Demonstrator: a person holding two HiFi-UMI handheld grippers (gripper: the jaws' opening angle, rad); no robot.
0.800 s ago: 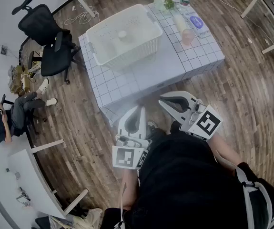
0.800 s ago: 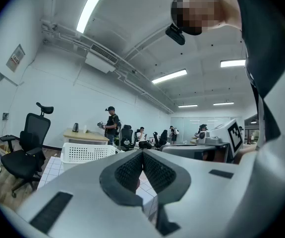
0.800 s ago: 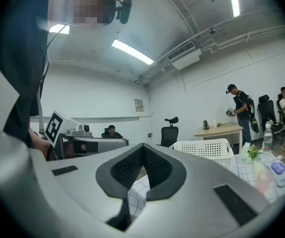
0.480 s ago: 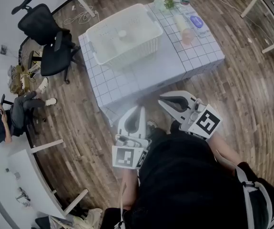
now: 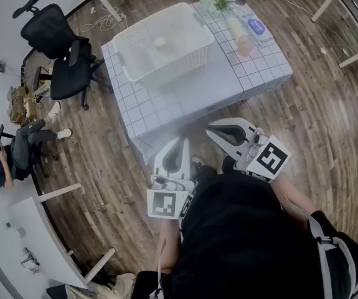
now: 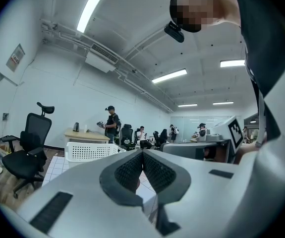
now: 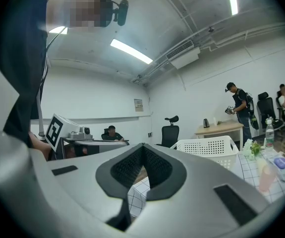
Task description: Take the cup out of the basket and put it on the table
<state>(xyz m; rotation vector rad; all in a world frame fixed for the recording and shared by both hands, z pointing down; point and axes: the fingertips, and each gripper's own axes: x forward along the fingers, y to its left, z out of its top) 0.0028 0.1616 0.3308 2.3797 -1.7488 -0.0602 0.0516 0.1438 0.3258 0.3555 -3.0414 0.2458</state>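
The person is standing short of the low table covered in a white grid-patterned cloth (image 5: pixel 197 92), and both tools are being carried close to the body, pointing level toward it, which is a carrying pose rather than a reaching one. The left gripper (image 5: pixel 181 143) is showing its ribbed dark pads pressed together with nothing between them, and the right gripper (image 5: pixel 211 130) is likewise closed and empty. Neither is touching anything. The white perforated plastic basket (image 5: pixel 172 72) is sitting on the far left part of the table, and the small pale cylindrical cup (image 5: pixel 160 43) is standing inside it near the middle, well apart from both tools. From the gripper views the basket wall is hiding the cup, so it is probably going to be reached from above, over the rim. A pinkish tumbler (image 5: pixel 245 46) and a few other small items are occupying the far right side, while the cloth nearest the person is lying bare, a likely spot for setting the cup down. The task is looking barely begun: one gripper will have to open and go in over the basket.
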